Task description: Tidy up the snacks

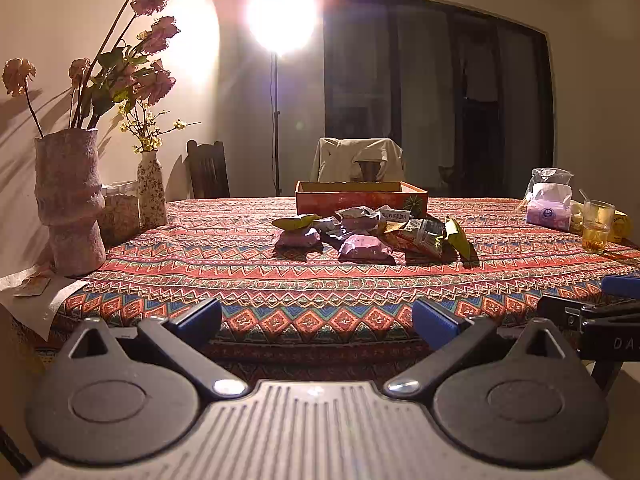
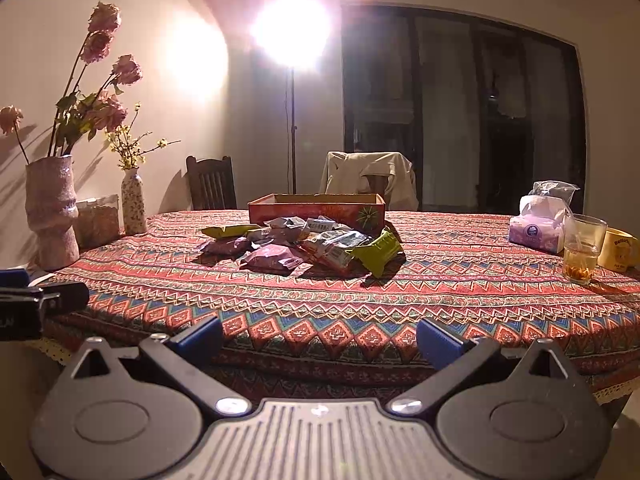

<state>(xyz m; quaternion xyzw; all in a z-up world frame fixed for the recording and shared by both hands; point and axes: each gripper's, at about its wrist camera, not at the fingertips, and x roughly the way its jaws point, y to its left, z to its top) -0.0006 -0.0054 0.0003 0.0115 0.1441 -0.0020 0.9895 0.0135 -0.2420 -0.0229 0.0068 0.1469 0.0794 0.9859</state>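
Patterned worktop [image 2: 440, 280]: snacks [image 2: 304, 244] heaped before box [image 2: 316, 206]; both grippers [image 1: 316, 316] [image 2: 318, 338] spread, empty; slick packets could slip

The tablecloth [image 2: 320, 304] has red, blue and orange zigzag stripes. The box [image 2: 316, 209] at 12 o'clock is red. The snack packets [image 2: 296, 244] are purple and green. At 9 o'clock, the small vase [image 2: 133, 204] is white with tiny flowers.

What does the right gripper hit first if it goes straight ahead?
Likely the pile of foil snack packets mid-table, the purple packet nearest, ahead of the open red cardboard box. The right gripper, jaws open, sits at the patterned tablecloth's edge; height is unclear, so it may pass over.
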